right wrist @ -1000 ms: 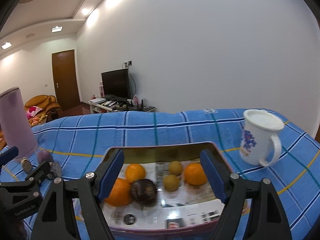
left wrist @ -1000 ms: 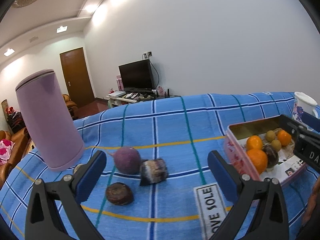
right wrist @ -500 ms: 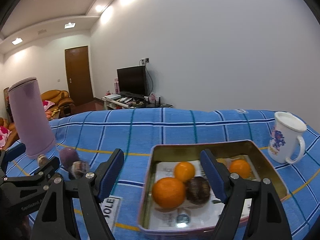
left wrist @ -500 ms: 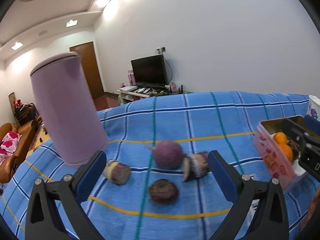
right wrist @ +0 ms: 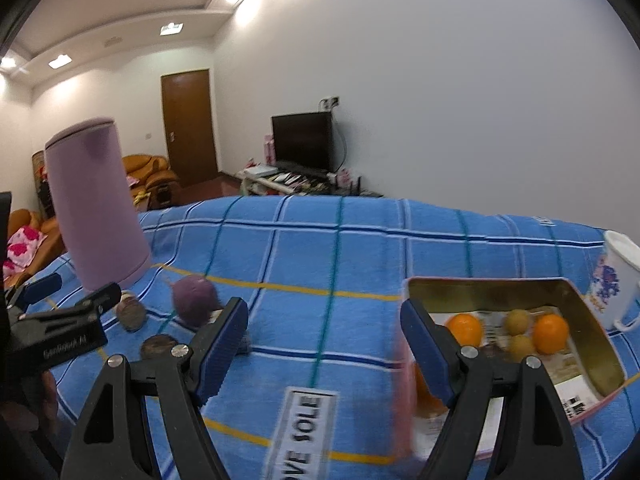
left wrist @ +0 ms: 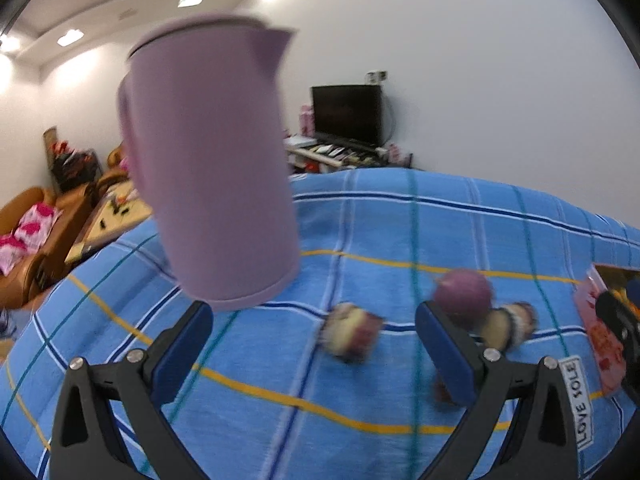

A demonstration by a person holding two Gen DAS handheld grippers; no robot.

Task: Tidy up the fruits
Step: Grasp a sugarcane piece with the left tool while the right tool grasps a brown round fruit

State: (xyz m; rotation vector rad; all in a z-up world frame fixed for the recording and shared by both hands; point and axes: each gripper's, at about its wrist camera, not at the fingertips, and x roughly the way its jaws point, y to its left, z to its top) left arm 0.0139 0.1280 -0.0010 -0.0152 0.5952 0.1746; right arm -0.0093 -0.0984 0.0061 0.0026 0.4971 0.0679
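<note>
Fruits split into two groups on the blue checked cloth (left wrist: 360, 220). In the left wrist view, a round purple fruit (left wrist: 463, 292) lies toward the cloth's right side, a cut piece (left wrist: 508, 326) touching it and a second cut piece (left wrist: 352, 330) apart to its left; a dark fruit is mostly hidden behind the right finger. All are blurred. The left gripper (left wrist: 314, 340) has its jaws spread and empty. A tall lilac jug (left wrist: 212, 160) stands near the cloth's left edge, close to the loose fruit and likely in the way of a reach from that side. The pink tin's corner (left wrist: 596, 320) shows at the right edge.

In the right wrist view, the pink tin (right wrist: 592, 332) sits near the cloth's right edge with three oranges (right wrist: 464, 330) and two small yellowish fruits (right wrist: 516, 320) inside. The right gripper (right wrist: 324, 344) stands wide and grasps nothing. The purple fruit, a flat dark fruit (right wrist: 156, 346) and a cut piece lie well apart from the tin. A white mug (right wrist: 618, 276) stands just beyond it. The task looks partly done: the loose pieces remain to be moved.
</note>
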